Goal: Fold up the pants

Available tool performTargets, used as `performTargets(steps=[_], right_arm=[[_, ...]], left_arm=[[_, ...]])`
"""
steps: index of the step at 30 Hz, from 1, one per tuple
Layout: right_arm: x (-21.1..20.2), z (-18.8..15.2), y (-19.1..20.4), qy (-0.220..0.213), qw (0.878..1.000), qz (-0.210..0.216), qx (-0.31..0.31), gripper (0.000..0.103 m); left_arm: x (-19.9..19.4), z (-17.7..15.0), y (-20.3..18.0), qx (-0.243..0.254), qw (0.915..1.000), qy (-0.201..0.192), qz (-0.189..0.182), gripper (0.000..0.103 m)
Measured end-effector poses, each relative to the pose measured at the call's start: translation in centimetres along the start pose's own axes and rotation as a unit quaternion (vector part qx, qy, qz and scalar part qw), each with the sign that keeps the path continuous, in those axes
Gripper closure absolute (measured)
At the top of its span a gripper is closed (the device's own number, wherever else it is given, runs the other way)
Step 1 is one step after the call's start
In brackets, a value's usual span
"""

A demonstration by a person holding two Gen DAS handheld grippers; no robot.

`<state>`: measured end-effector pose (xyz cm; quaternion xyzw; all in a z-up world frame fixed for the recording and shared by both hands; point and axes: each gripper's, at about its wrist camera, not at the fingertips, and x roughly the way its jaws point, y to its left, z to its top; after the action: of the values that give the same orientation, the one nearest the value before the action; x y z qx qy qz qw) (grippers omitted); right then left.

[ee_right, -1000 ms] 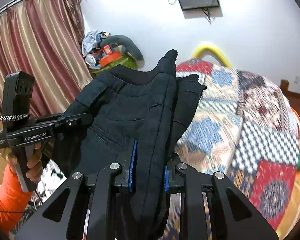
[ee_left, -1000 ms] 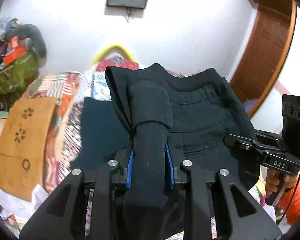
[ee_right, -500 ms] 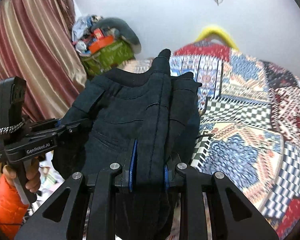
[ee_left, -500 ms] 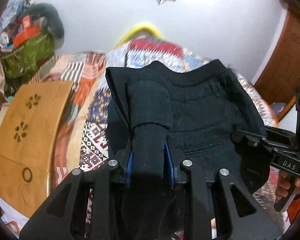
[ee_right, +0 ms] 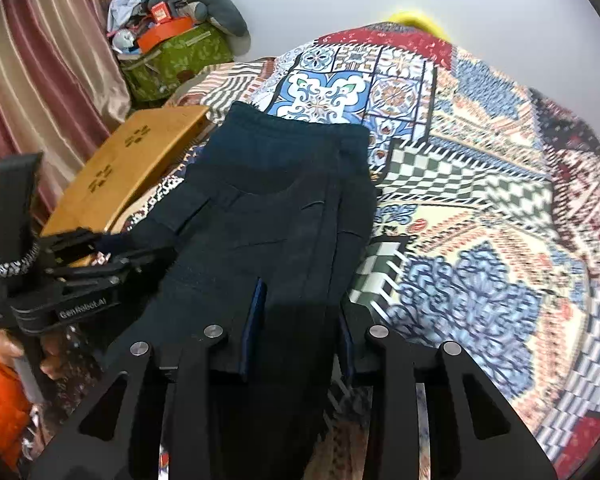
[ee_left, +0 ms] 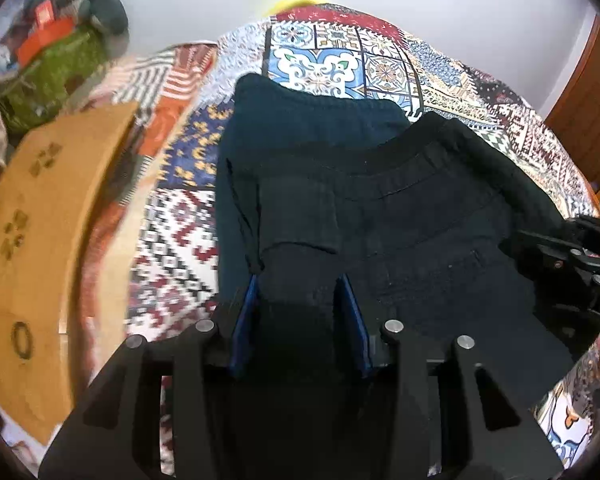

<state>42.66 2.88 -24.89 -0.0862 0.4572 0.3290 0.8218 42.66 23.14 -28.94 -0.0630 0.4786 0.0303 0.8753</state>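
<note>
Dark navy pants (ee_left: 400, 208) hang folded between both grippers over a patchwork bedspread (ee_left: 340, 60). My left gripper (ee_left: 300, 300) is shut on one bunched corner of the pants. My right gripper (ee_right: 300, 304) is shut on the other corner of the pants (ee_right: 276, 200). The far part of the pants, a waistband edge (ee_right: 292, 128), lies flat on the bedspread (ee_right: 480, 200). The nearer layer with a second waistband edge (ee_left: 412, 160) droops over it. Each gripper shows in the other's view: right (ee_left: 572, 256), left (ee_right: 84, 272).
A wooden lap board (ee_left: 40, 220) leans at the bed's left edge, also in the right wrist view (ee_right: 132, 164). A green bag with clutter (ee_right: 176, 52) stands by the curtain (ee_right: 40, 80). A brown door (ee_left: 588, 120) is at far right.
Both grippers have tilted down and lowered the pants toward the bed. The far end of the pants now lies on the bedspread; the wall screen has left view.
</note>
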Motion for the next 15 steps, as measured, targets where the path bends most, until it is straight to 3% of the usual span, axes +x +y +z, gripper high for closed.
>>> performTargets(steps=[3, 7, 15], right_arm=[[-2.1, -0.7, 0.7, -0.002, 1.000, -0.019, -0.018, 0.071], [-6.6, -1.5, 1.3, -0.020, 0.999, -0.010, -0.028, 0.070], [-18.6, -2.3, 4.5, -0.107, 0.993, 0.006, -0.042, 0.070]], left_arm=[[-3.2, 0.3, -0.3, 0.004, 0.9998, -0.017, -0.002, 0.062], [-9.6, 0.4, -1.3, 0.010, 0.9986, -0.052, -0.008, 0.060], [-23.4, -1.4, -4.1, 0.026, 0.9908, -0.130, -0.025, 0.059]])
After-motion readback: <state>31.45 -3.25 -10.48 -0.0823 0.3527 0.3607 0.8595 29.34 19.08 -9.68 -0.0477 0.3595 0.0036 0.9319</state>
